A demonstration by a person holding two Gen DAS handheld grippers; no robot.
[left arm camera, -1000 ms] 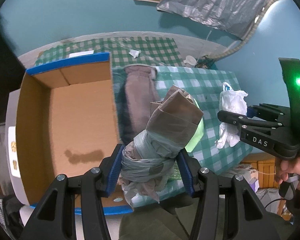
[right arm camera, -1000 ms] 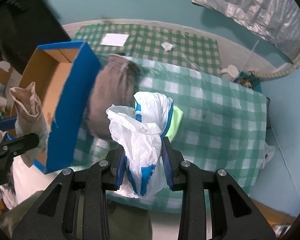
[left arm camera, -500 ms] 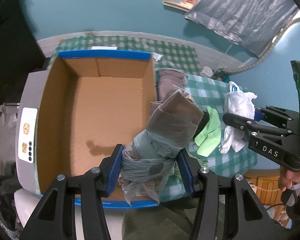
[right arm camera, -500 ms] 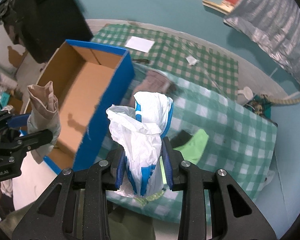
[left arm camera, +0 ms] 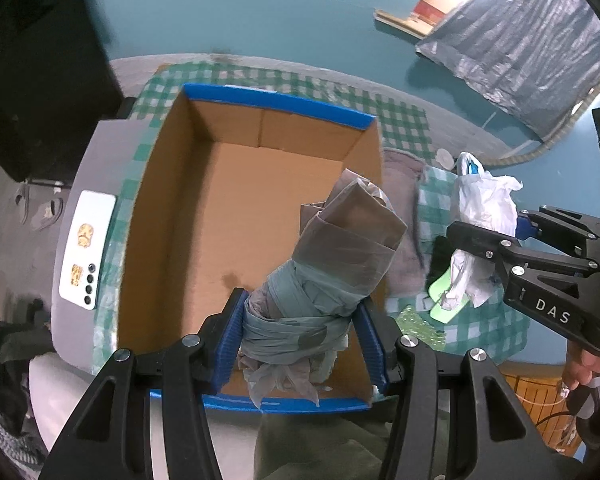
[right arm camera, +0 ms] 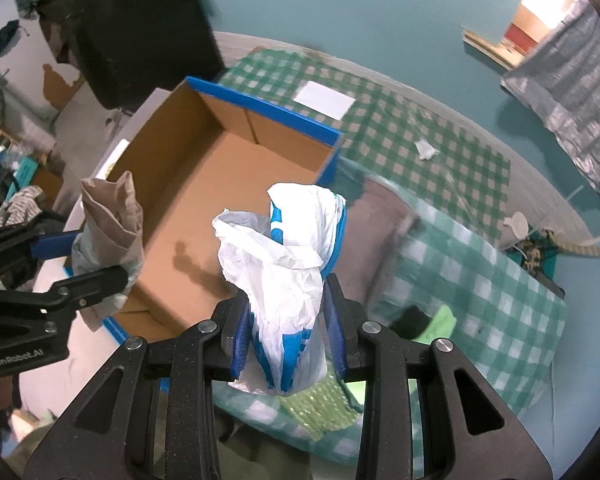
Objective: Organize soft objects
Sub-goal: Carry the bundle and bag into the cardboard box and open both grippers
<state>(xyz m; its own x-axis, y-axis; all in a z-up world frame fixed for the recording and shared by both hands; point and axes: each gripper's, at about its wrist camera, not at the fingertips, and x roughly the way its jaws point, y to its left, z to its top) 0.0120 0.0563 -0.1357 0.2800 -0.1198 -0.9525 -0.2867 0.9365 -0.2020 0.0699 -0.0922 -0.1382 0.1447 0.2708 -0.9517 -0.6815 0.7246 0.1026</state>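
My left gripper (left arm camera: pixel 300 336) is shut on a grey-brown bundle of rolled plastic bags (left arm camera: pixel 332 264), held over the near right part of an open cardboard box (left arm camera: pixel 236 208) with blue outer sides. The box is empty. My right gripper (right arm camera: pixel 288 340) is shut on a crumpled white and blue plastic bag (right arm camera: pixel 288 264), just right of the box (right arm camera: pixel 228 168) above the green checked cloth (right arm camera: pixel 500 300). Each gripper appears in the other's view: the right gripper (left arm camera: pixel 496 240) with its white bag (left arm camera: pixel 484 208), the left gripper (right arm camera: pixel 76 260) with its bundle (right arm camera: pixel 108 224).
A brownish folded cloth (right arm camera: pixel 380 240) lies beside the box, and a light green cloth (right arm camera: pixel 440 320) with something dark sits nearer. A white paper sheet (right arm camera: pixel 324 100) and a paper scrap (right arm camera: pixel 426 148) lie on the far cloth. A white phone (left arm camera: pixel 86 248) rests left of the box.
Both grippers have moved left with their bags: the box has slid from the left side toward the middle of both views. The grips are unchanged.
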